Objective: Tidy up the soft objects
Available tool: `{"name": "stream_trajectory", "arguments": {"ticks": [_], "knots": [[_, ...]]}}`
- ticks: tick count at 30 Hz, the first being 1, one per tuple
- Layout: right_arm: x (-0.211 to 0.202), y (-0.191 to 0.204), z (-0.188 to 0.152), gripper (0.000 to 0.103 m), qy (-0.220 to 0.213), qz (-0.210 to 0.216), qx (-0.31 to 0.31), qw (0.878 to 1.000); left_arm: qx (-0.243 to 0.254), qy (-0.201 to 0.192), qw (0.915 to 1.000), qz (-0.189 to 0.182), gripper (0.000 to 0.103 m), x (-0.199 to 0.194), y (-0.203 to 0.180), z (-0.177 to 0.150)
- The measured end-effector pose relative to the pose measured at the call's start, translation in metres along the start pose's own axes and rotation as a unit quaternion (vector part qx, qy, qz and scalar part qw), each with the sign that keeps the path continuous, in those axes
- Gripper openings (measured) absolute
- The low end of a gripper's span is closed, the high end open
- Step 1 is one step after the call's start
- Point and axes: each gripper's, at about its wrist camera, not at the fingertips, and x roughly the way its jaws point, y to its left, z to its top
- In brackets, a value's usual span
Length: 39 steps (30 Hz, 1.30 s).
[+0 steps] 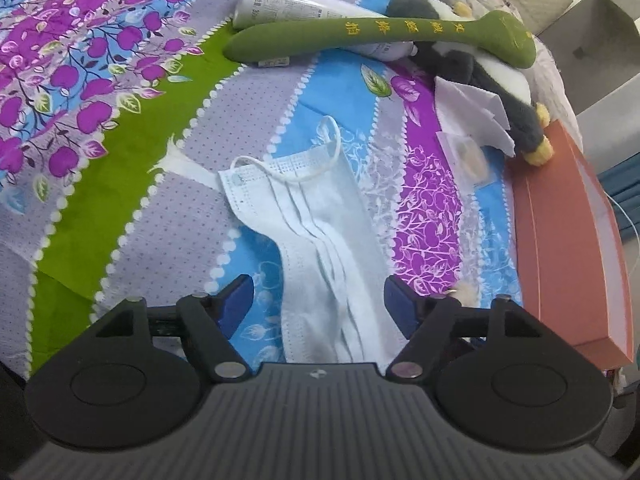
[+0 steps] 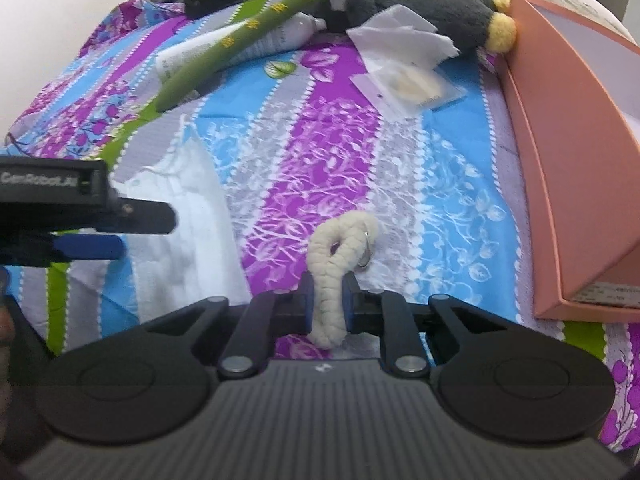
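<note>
My left gripper [image 1: 318,300] was spread wide with nothing gripped, poised over the near end of the face mask [image 1: 316,232]. Mask lay flat on the bedsheet [image 1: 120,200] between my two blue pads [image 1: 236,300], running away from me, ear loop at its far end. From the mask: bare sheet to the left, good room there. Beyond it, the green padded stick [image 1: 380,34] lay across a white tube [image 1: 272,4] and the plush penguin [image 1: 492,80]. Right of the mask, a tissue [image 1: 472,108] and a small clear packet [image 1: 468,156], then the orange box [image 1: 568,248] along the bed's right edge.

My right gripper [image 2: 326,300] was closed tight on the braided cream cord [image 2: 340,248], held upright between the pads, its loop and a metal ring [image 2: 366,256] sticking out past the tips. From the cord: left gripper body just left over the mask, close quarters. Straight ahead, open sheet up to the packet [image 2: 416,88] and tissue [image 2: 400,32]. Orange box [image 2: 560,160] near on the right, open side facing the cord, a strip of sheet between. Frame slightly blurred.
</note>
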Motion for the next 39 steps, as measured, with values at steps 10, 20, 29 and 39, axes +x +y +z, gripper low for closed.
{"name": "stream_trajectory", "arguments": {"ticks": [10, 20, 29, 39], "knots": [[0.012, 0.034, 0.002, 0.018, 0.015, 0.044, -0.051, 0.998, 0.029, 0.002, 0.9992, -0.027, 0.069, 0.012, -0.011, 0.000], [0.012, 0.051, -0.002, 0.018, 0.022, 0.072, -0.075, 0.994, 0.028, 0.013, 0.9987, -0.039, 0.048, 0.021, -0.012, 0.003], [0.013, 0.049, -0.002, 0.016, 0.030, 0.070, -0.072, 0.995, 0.028, 0.008, 0.9992, -0.026, 0.014, 0.030, -0.009, 0.003], [0.002, 0.019, -0.009, 0.015, 0.026, 0.033, -0.026, 0.999, 0.041, 0.004, 0.9983, -0.042, 0.008, 0.021, -0.012, 0.001]]}}
